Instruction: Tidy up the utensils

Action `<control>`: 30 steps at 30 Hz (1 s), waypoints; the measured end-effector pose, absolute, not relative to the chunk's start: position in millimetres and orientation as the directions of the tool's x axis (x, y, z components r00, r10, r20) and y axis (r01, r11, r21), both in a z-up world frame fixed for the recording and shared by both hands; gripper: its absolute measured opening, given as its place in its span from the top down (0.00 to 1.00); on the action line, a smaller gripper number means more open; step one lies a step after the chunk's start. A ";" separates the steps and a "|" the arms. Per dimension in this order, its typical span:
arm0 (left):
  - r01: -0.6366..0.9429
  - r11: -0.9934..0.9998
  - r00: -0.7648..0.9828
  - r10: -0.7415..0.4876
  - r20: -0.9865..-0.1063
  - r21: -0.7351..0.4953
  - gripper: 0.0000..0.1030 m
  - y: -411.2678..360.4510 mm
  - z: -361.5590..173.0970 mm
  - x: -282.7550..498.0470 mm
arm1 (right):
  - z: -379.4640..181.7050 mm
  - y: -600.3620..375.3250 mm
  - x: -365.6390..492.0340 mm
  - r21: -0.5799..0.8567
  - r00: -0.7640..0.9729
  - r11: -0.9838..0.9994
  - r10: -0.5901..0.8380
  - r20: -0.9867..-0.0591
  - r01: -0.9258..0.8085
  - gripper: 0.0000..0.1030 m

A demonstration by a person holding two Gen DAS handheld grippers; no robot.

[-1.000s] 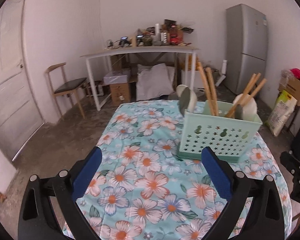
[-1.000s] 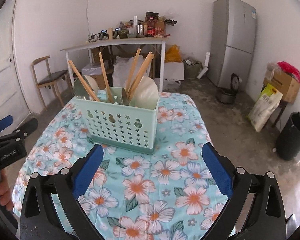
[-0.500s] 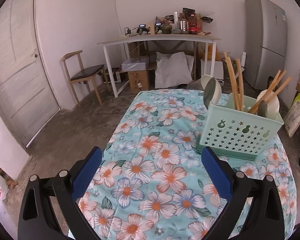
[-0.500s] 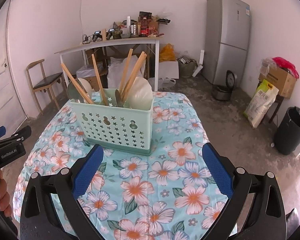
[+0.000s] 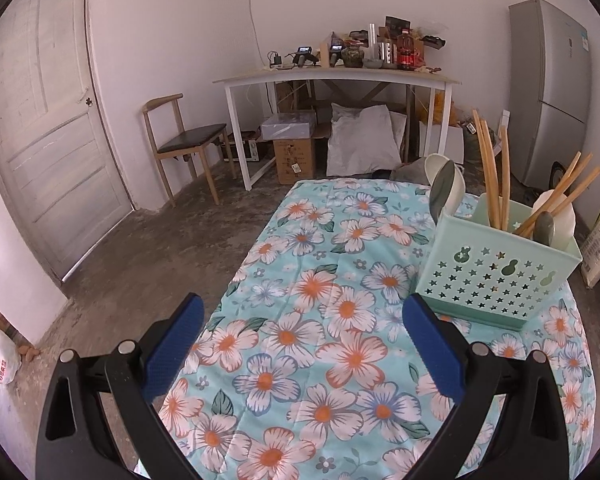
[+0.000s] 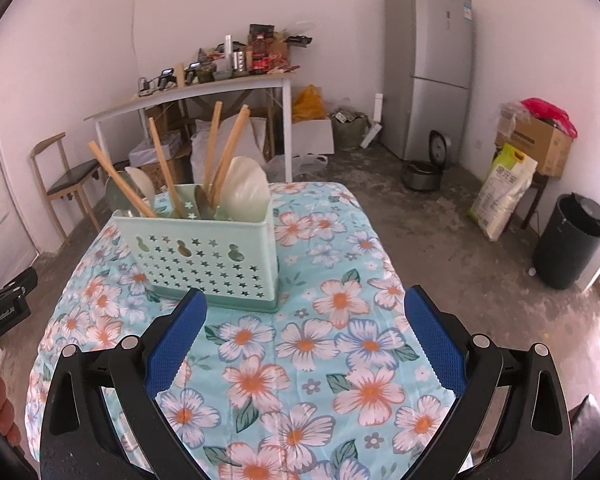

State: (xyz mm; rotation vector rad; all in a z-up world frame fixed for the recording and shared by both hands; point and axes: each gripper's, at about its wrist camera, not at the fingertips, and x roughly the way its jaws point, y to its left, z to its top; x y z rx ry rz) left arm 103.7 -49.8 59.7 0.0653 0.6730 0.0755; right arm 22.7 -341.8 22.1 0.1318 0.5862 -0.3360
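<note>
Two claws, both spread wide and empty: the right claw (image 6: 302, 338) hovers just short of the mint caddy (image 6: 204, 262), which stands ahead and slightly left on the flowered worktop (image 6: 340, 320), while the left claw (image 5: 302, 344) sits farther off, caddy (image 5: 496, 268) ahead to its right. Chopsticks (image 6: 224, 148) stand upright, leaning (I count about five), with roughly four spoons (image 6: 246, 190) beside them; nothing loose remains.

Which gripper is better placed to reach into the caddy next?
Right, probably. The right gripper is open and faces the caddy nearly head-on. The left gripper, also open, points at bare tablecloth, with the caddy off to its right.
</note>
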 end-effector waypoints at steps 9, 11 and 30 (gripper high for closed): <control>-0.055 0.995 0.771 0.093 -0.630 0.080 0.05 -50.2 57.9 103.9 | 21.4 -341.7 23.0 0.020 0.777 0.934 -0.284 -0.562 0.355 0.08; -0.054 0.995 0.770 0.093 -0.631 0.080 0.05 -51.2 59.1 102.3 | 21.3 -341.4 23.1 0.018 0.776 0.934 -0.284 -0.563 0.356 0.08; -0.041 0.996 0.761 0.085 -0.643 0.083 0.05 -53.6 55.1 104.2 | 20.8 -341.0 22.6 0.016 0.775 0.936 -0.281 -0.565 0.352 0.08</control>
